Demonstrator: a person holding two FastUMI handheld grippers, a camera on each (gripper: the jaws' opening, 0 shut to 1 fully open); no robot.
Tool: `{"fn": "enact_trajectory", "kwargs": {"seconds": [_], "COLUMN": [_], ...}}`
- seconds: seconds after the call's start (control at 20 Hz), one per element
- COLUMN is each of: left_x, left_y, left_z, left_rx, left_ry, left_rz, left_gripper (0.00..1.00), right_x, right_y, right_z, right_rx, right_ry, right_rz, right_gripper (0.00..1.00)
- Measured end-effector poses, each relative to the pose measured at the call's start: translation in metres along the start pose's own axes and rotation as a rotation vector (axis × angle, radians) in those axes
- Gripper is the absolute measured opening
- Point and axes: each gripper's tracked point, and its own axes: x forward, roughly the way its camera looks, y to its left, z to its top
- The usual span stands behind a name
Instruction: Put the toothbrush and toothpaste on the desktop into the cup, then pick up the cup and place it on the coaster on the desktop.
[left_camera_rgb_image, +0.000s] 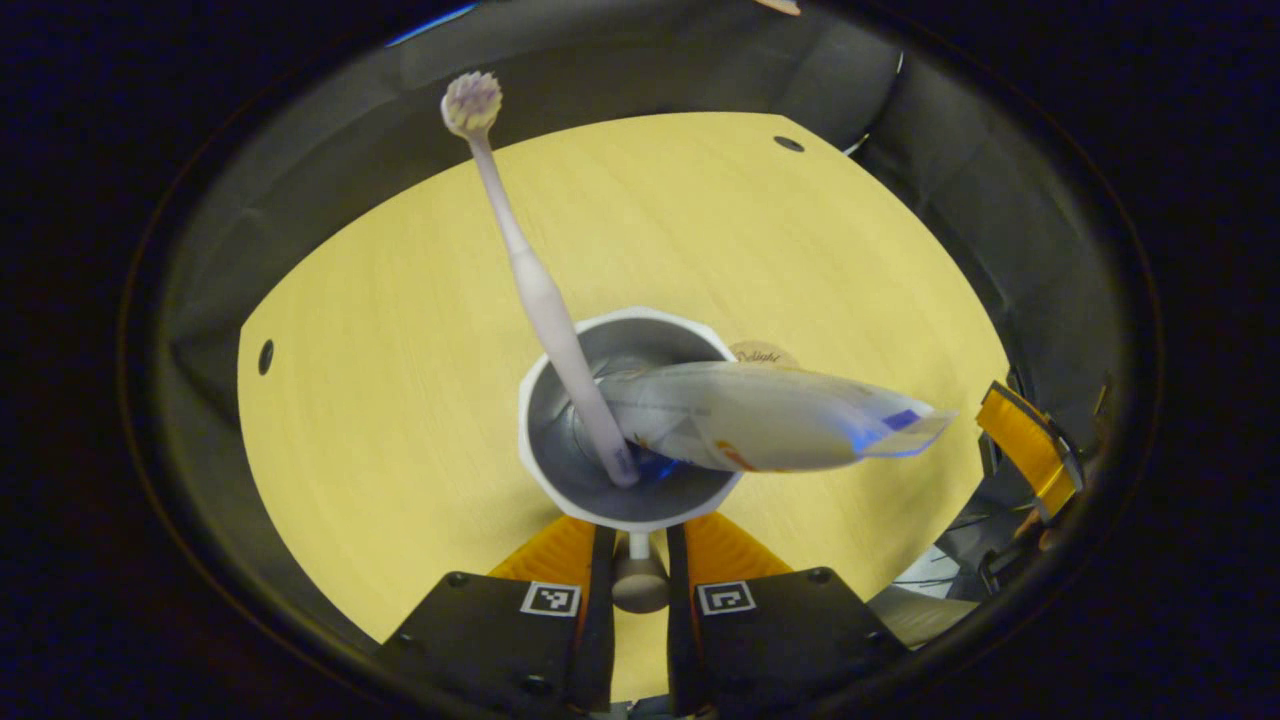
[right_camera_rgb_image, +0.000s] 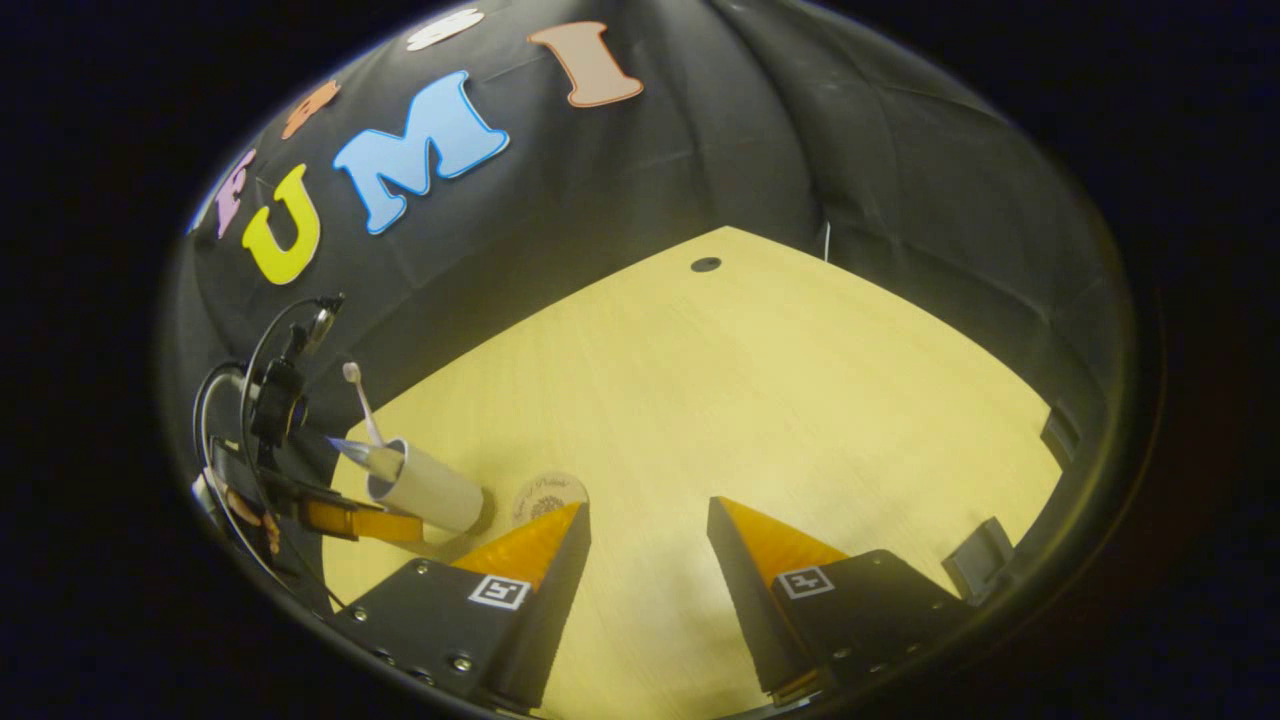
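Desktop (left_camera_rgb_image: 400, 400): one, bearing one cup.
Cup (left_camera_rgb_image: 560, 440): clenched at its handle by the left gripper (left_camera_rgb_image: 640, 560), beside one coaster (right_camera_rgb_image: 548, 497).
Toothpaste (left_camera_rgb_image: 770, 415): one, tail leaning out over the rim.
Toothbrush (left_camera_rgb_image: 540, 290): one, bristles up.
Right gripper (right_camera_rgb_image: 648, 525): released, holding nothing.

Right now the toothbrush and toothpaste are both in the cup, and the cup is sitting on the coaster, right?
Not quite. The toothbrush and toothpaste are in the cup, but the right gripper view shows the cup beside the coaster, not on it.
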Motion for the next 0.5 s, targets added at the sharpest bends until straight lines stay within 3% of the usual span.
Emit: {"fn": "enact_trajectory", "kwargs": {"seconds": [0.5], "left_x": [0.022], "left_y": [-0.064], "left_z": [0.021], "left_rx": [0.108], "left_ry": [0.04], "left_rz": [-0.062], "left_gripper": [0.28], "right_x": [-0.019], "right_y": [-0.036], "right_z": [-0.002], "right_rx": [0.084], "right_ry": [-0.038], "right_rz": [-0.077], "right_gripper": [0.75]}}
